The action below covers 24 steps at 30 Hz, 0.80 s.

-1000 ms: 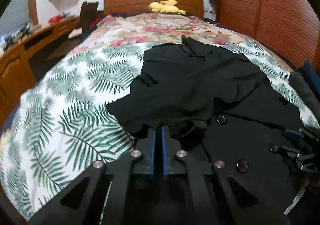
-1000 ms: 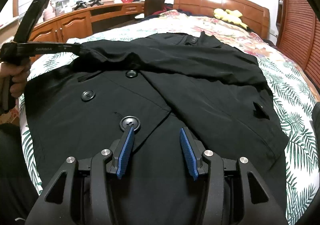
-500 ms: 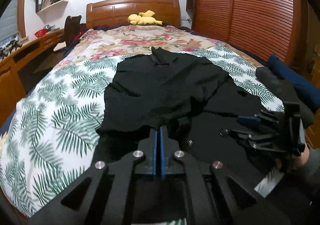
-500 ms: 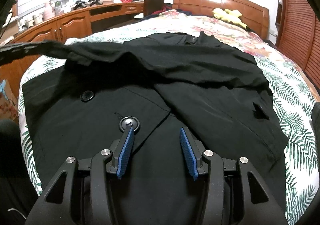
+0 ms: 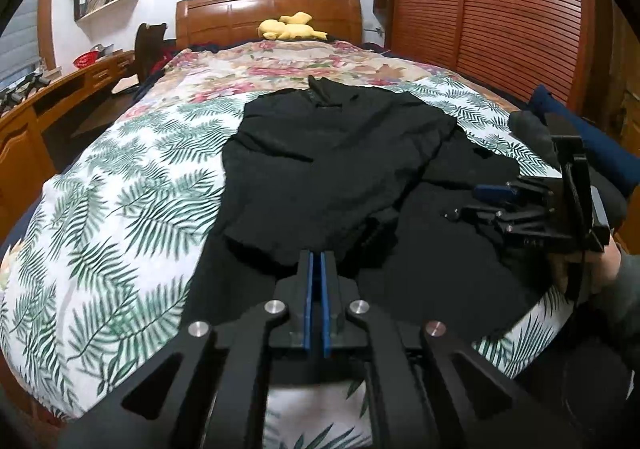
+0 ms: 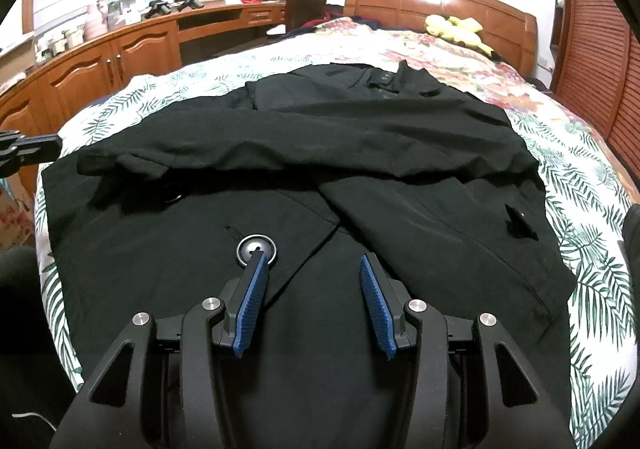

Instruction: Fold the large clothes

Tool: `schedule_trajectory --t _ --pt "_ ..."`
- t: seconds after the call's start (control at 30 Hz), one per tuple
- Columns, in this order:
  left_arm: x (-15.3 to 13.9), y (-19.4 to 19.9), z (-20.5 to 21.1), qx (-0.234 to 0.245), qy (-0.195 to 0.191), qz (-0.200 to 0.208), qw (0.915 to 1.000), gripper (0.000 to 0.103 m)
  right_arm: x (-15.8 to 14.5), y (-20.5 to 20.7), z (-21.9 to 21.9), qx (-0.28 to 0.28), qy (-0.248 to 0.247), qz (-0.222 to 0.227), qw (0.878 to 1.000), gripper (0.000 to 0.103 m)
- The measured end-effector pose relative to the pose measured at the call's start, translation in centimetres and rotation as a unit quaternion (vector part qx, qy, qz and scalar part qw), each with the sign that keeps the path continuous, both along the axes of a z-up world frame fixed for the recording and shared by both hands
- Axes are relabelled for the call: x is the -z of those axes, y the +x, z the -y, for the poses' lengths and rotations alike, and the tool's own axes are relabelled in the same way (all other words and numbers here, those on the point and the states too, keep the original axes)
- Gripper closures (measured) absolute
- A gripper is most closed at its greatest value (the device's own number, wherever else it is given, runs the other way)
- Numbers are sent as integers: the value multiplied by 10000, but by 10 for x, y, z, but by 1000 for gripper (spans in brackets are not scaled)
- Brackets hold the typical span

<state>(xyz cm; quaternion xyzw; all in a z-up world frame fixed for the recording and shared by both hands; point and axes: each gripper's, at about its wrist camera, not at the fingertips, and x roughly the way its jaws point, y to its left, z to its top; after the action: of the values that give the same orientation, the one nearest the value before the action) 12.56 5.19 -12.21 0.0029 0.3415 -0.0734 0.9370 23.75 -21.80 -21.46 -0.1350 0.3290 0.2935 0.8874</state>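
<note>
A: On the bed — black coat flat, collar toward the headboard, hem nearest, long axis down the mattress.

B: Sleeve?

A: Laid crosswise over the chest, likely to narrow it.

B: Grippers?

A: Left gripper pinched closed, empty. Right gripper half spread above the front — holding nothing.

Large black fabric coat spread on leaf-print bedspread, sleeve folded across chest. Left gripper above hem, blue-padded jaws together, empty. Right gripper over coat's right side.
</note>
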Motion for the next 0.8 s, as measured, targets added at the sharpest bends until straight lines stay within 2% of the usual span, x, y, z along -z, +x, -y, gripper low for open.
schedule_trajectory --t 0.23,0.5,0.63,0.8 --pt "8 -15 -39 -362 129 -102 9992 101 -26 -13 -17 -186 -32 347 9992 55" --pt "19 -15 -61 -493 104 -217 9985 99 -53 -20 -51 -394 163 306 9986 55" --pt "27 -11 -63 -447 120 -341 9983 97 -58 -26 -39 -340 137 287 9989 55" --pt "37 -8 -65 -431 106 -456 9980 96 -48 -36 9 124 -374 356 9986 54"
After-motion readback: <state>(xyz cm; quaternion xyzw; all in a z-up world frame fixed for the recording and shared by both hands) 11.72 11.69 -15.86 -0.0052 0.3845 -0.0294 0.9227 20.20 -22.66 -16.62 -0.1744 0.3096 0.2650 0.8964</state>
